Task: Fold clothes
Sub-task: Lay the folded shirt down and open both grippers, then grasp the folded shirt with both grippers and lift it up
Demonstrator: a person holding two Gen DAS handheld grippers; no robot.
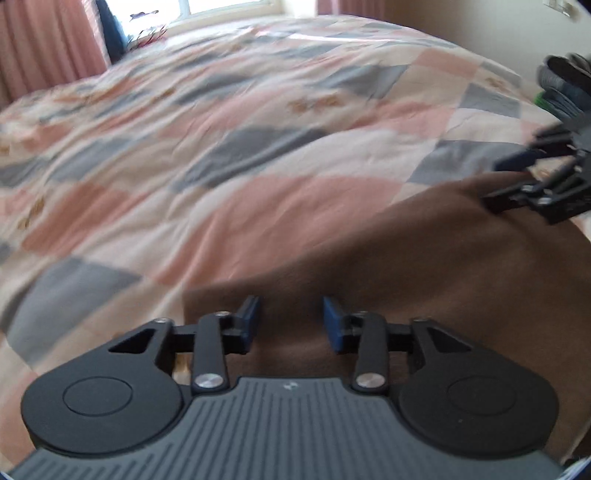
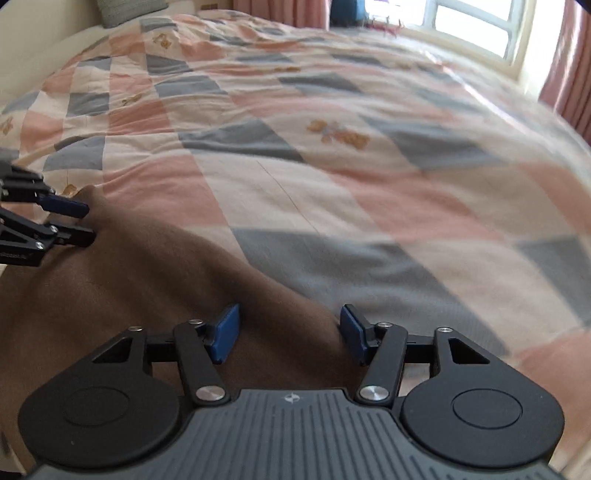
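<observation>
A brown garment [image 1: 424, 266] lies flat on the bed near its front edge. My left gripper [image 1: 291, 322] hovers open over the garment's left part, blue pads apart with brown cloth showing between them. In the right wrist view the same brown garment [image 2: 122, 295] fills the lower left. My right gripper [image 2: 289, 332] is open above its right edge, one pad over the cloth and the other over the quilt. Each gripper shows in the other's view: the right gripper [image 1: 498, 182] at the far right, the left gripper [image 2: 88, 221] at the far left, both open.
A patchwork quilt [image 2: 332, 166] in pink, cream and grey covers the whole bed. Pink curtains [image 1: 48, 44] and a bright window [image 2: 472, 26] stand beyond the far side. A cushion [image 2: 129, 11] rests at the headboard end.
</observation>
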